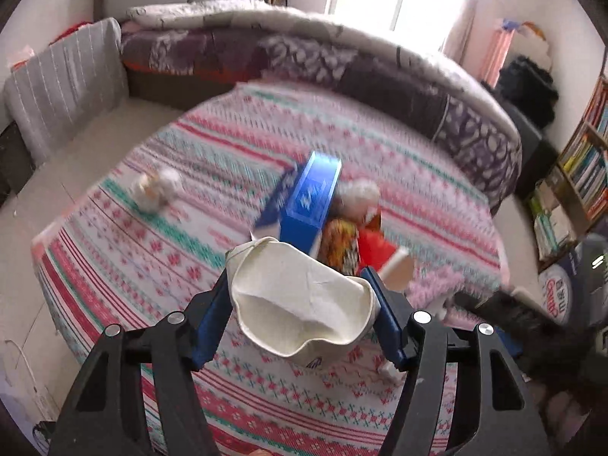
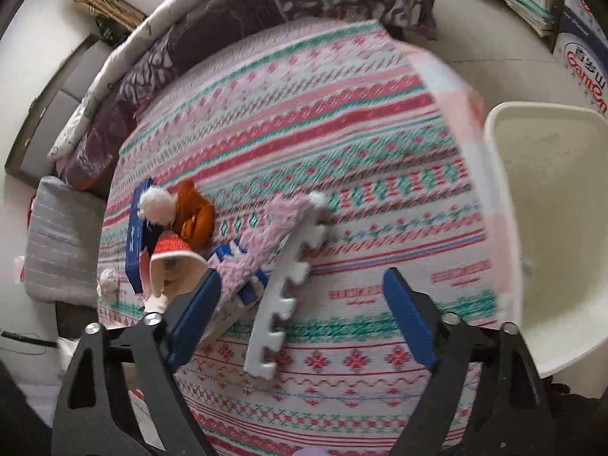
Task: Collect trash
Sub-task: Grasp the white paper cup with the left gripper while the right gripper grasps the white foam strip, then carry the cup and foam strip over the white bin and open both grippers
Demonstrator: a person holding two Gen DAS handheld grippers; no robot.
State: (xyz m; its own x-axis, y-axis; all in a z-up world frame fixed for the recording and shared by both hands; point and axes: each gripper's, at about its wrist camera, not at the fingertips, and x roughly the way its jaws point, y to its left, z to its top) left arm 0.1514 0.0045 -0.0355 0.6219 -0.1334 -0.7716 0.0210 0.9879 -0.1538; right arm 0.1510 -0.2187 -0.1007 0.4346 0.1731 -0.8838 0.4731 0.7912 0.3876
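Note:
My left gripper is shut on a crumpled white paper cup and holds it above the patterned bedspread. Beyond it lie a blue box, an orange wrapper, a red-and-white paper cup and a white tissue ball. Another crumpled tissue lies to the left. My right gripper is open and empty above a white foam puzzle strip. The same trash pile, with the blue box, shows at the left of the right wrist view. A white bin stands at the right.
A purple duvet is heaped along the bed's far side. A pink knitted piece lies beside the foam strip. A bookshelf and a printed box stand by the bed. A grey padded rail is at the left.

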